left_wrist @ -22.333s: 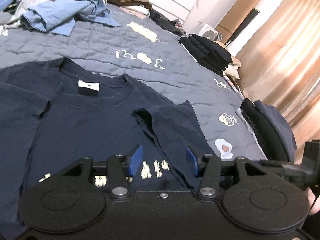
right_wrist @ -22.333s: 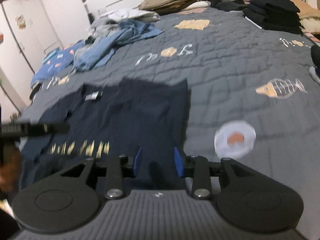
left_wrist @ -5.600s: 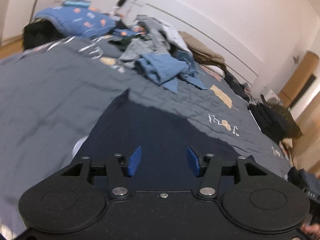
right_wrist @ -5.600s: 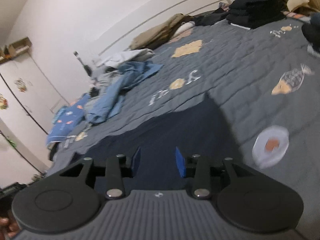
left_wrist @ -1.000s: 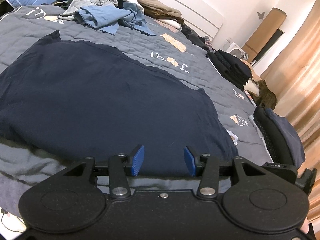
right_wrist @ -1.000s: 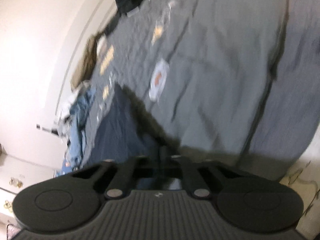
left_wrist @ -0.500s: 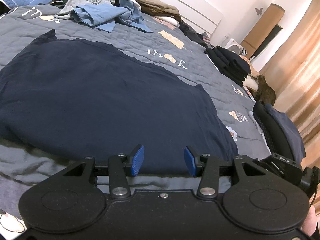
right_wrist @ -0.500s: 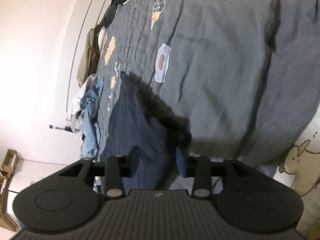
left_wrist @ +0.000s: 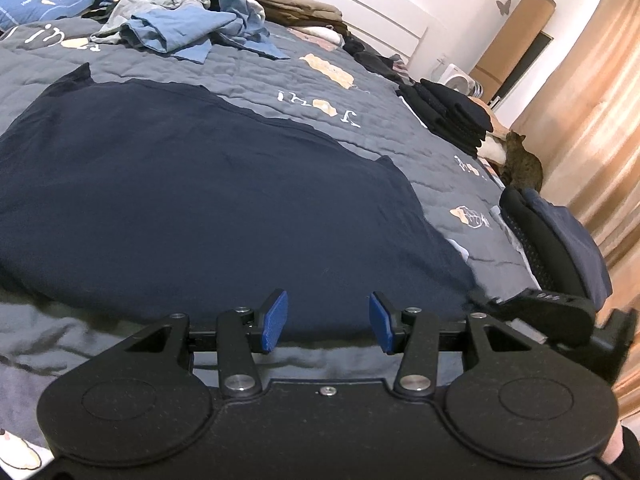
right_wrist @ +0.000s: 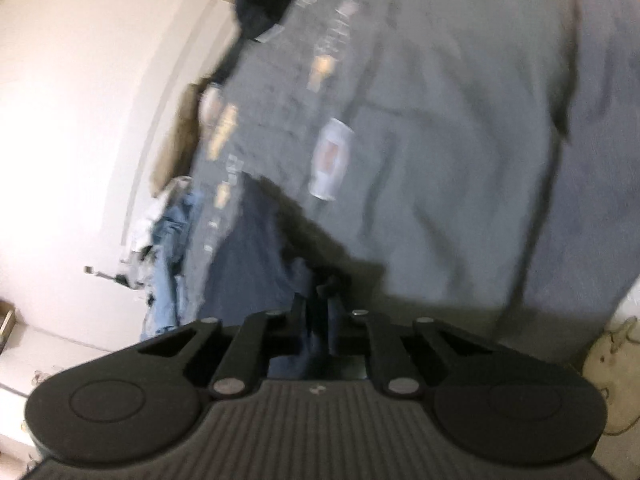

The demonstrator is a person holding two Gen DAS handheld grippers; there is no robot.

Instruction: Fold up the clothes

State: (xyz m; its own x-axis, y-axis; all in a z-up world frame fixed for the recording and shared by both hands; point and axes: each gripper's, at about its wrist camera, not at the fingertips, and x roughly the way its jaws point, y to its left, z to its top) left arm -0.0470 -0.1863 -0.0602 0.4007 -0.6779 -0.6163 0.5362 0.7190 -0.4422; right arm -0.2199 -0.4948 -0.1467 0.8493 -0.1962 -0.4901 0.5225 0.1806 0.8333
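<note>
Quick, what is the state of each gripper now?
Left gripper: open, holding nothing.
Right gripper: shut on the dark navy cotton T-shirt.

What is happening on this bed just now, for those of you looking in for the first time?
A person is folding a navy T-shirt on a grey quilted bed with tongs in each hand. The right tongs are shut on the shirt's near corner. The left tongs are open at the near hem, holding nothing. The shirt lies flat as a wide panel. Unfolded blue clothes are heaped at the far end, and a folded dark stack sits to the right.
</note>
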